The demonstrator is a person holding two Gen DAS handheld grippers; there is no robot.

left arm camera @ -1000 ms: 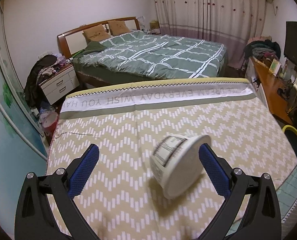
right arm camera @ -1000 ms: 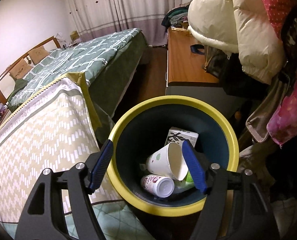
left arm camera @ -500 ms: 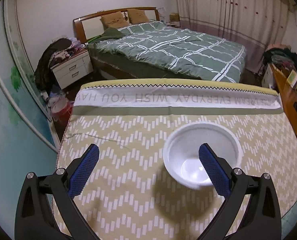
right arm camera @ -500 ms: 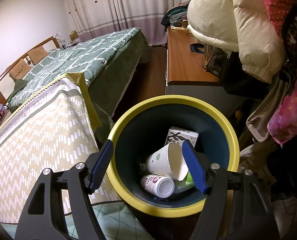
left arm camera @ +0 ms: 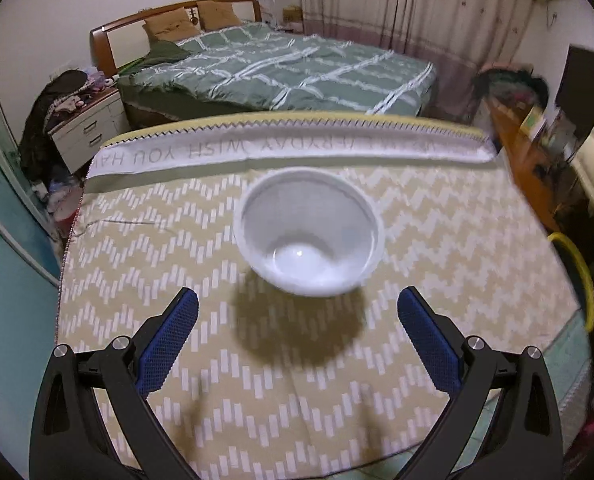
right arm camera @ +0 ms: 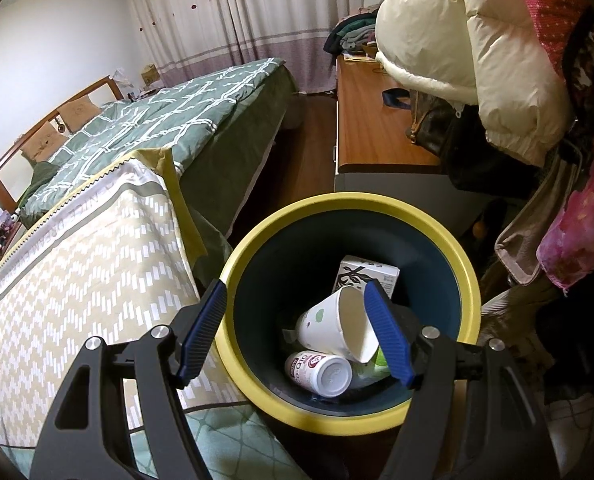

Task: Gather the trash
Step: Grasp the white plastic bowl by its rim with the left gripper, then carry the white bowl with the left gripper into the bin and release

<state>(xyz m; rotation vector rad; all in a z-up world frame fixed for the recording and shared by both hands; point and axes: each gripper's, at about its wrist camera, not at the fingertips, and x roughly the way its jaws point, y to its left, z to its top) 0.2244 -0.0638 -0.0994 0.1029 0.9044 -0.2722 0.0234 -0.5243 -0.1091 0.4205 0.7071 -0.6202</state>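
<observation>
Bowl (left arm camera: 309,236) sits upright on the surface (left arm camera: 437,240), just ahead of my left jaws, which stand apart and empty.

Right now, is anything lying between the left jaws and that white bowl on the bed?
Nothing visible. The bowl sits upright on the patterned cover, just ahead of the open left gripper; only bare cover and the bowl's shadow lie between them.
</observation>
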